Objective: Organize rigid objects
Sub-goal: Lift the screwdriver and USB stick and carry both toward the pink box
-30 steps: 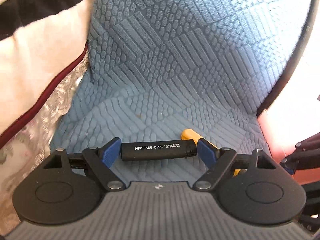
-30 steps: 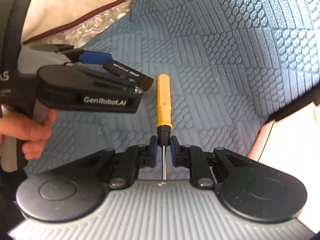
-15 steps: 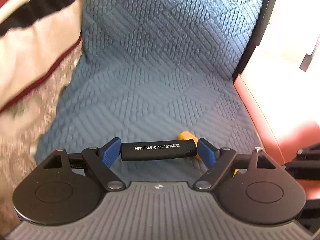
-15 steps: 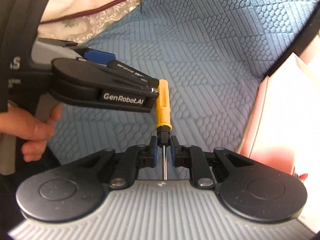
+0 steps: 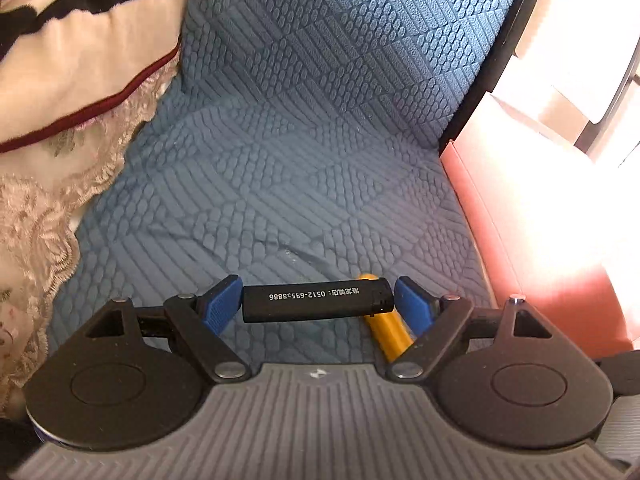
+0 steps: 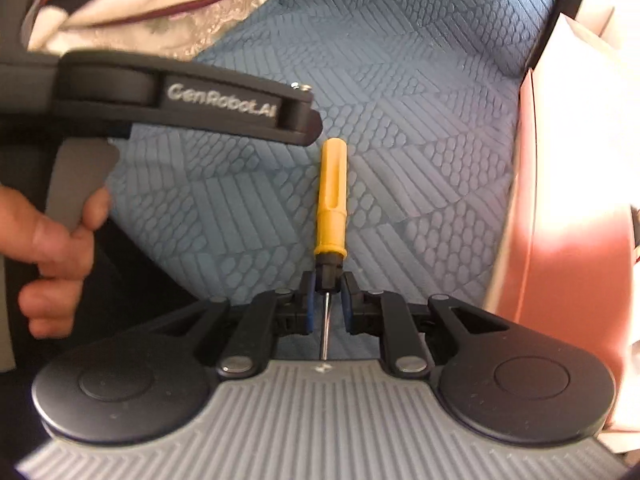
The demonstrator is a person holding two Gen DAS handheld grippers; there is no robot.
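Left gripper [image 5: 318,302] held level, fingers pointing forward over the seat; its blue pads [image 5: 218,306] are pressed against the two ends of a black lighter [image 5: 316,301], which lies crosswise between them, white printed digits facing the camera. The lighter is clear of the fabric, carried above it. Right gripper [image 6: 327,285] also level, just to the right of and lower than the left unit; its jaws are closed narrowly on the black collar of a yellow-handled screwdriver [image 6: 331,196], handle projecting forward away from the camera, thin metal shaft running back toward the gripper body. In the left wrist view the yellow handle shows beneath and behind the lighter's right end, partly hidden by the right finger. In the right wrist view the left gripper's body, lettered "GenRobot.AI", crosses the upper left, its tip just above the handle's far end; contact cannot be judged. The person's left hand [image 6: 56,248] wraps the grey grip, fingers curled. Surface: a blue textured cushion [image 5: 320,128] with a raised scale-and-stripe pattern. At left, a cream blanket [image 5: 80,68] with dark red piping and lace trim [image 5: 36,240] lies over the cushion's edge. At right, a pink box [image 5: 532,248], strongly sunlit, stands against the cushion; background beyond it overexposed.
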